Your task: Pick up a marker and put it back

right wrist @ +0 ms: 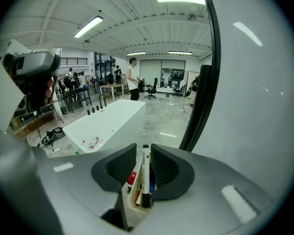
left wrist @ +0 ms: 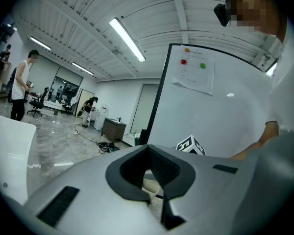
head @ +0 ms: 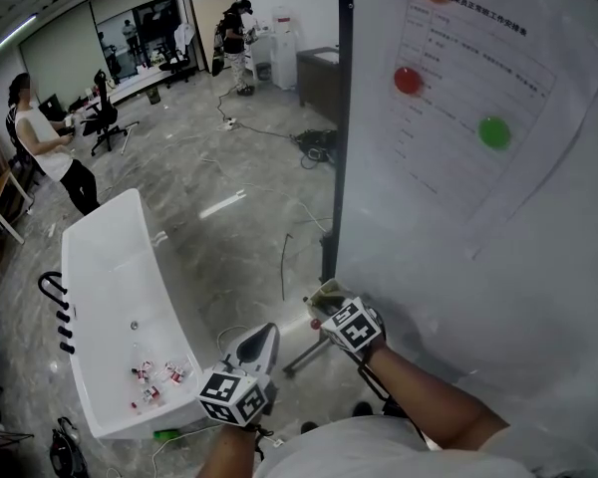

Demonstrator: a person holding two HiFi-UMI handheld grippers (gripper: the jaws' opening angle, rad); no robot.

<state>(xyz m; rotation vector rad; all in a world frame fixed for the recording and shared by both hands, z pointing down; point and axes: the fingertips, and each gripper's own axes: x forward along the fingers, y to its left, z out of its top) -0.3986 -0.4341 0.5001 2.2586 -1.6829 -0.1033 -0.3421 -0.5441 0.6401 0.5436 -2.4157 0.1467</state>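
Note:
A white marker (right wrist: 145,170) with a black end lies along the gap between the jaws of my right gripper (right wrist: 144,148), which is shut on it. Just below it is a cream marker holder (right wrist: 131,199) with red and blue markers inside. In the head view my right gripper (head: 324,307) is at this holder (head: 329,290), at the lower left edge of the whiteboard (head: 498,257). My left gripper (head: 264,333) hangs lower and to the left, shut and empty; its jaws (left wrist: 148,148) meet at their tips.
A sheet of paper (head: 473,108) is pinned to the whiteboard by orange, red and green magnets. A white bathtub (head: 105,287) with small items in it stands on the glossy floor to the left. People stand far off at the back; cables lie on the floor.

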